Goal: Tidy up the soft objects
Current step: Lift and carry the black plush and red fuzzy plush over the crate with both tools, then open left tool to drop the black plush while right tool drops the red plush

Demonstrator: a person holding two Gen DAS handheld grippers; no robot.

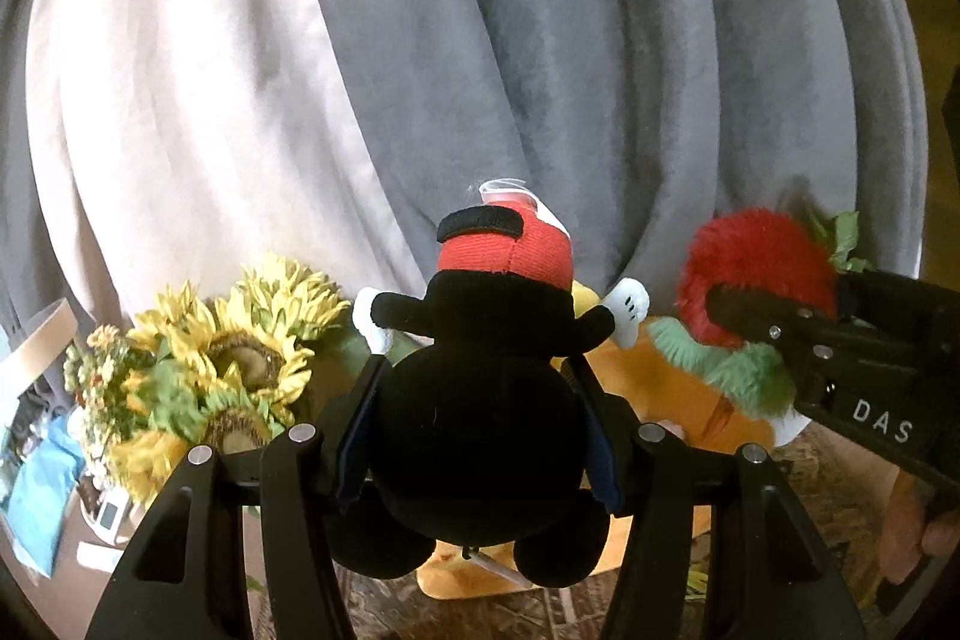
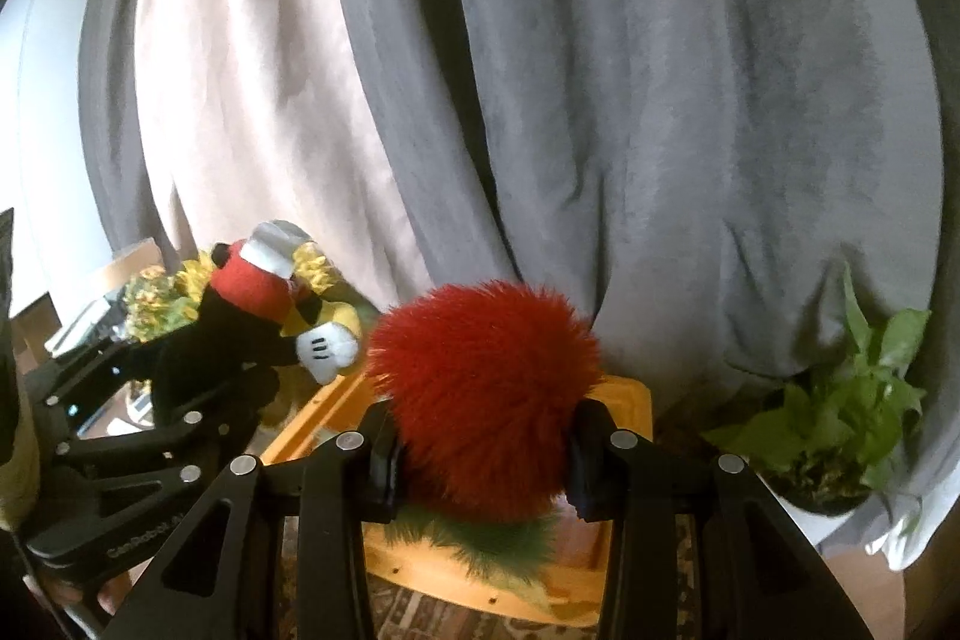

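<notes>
Soft toys numbered two: one black mouse plush (image 1: pixel 480 400) with red shorts and white gloves, one shaggy red plush (image 2: pixel 486 400) with a green fringe. Both hung above one orange bin (image 2: pixel 630 400). The left gripper (image 1: pixel 477 436) pinched the mouse plush by its sides; the right gripper (image 2: pixel 480 466) pinched the red plush likewise. Behind stood grey curtains (image 2: pixel 660 130), one sunflower bunch (image 1: pixel 228 352), one potted plant (image 2: pixel 840 412).

White letters "DAS" stand on the right gripper (image 1: pixel 774 304) body. Faint embossed lettering on the left gripper (image 2: pixel 198 370) arm, roughly "GenRobot", is not clearly legible.
</notes>
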